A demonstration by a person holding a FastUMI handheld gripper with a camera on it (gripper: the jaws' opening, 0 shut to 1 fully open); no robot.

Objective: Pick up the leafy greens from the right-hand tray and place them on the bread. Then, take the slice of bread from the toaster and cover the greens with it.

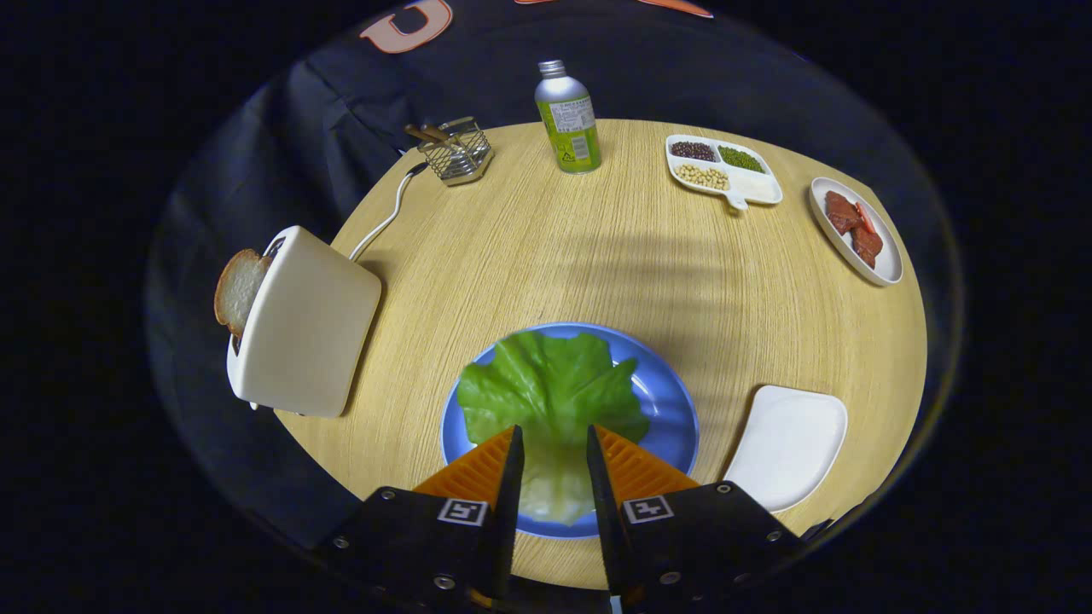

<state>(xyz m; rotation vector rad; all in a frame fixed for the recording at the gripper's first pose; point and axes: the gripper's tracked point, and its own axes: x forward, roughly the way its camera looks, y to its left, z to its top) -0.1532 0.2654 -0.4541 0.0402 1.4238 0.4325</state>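
1. We note the leafy greens point(550, 388) on a plate point(670, 409), reaching between the parted fingers of the gripper point(552, 443).
2. Left: toaster point(303, 324), bread slice point(239, 290) in its slot.
3. Right: the tray point(789, 448).
4. Beyond: wire basket point(461, 153), bottle point(567, 119), divided dish point(725, 170), meat dish point(857, 230).

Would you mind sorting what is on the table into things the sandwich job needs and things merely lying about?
Needed: leafy greens on blue plate, between the open gripper fingers; bread slice in toaster; white tray.
Idle: bottle, wire basket, bean dish, meat plate.
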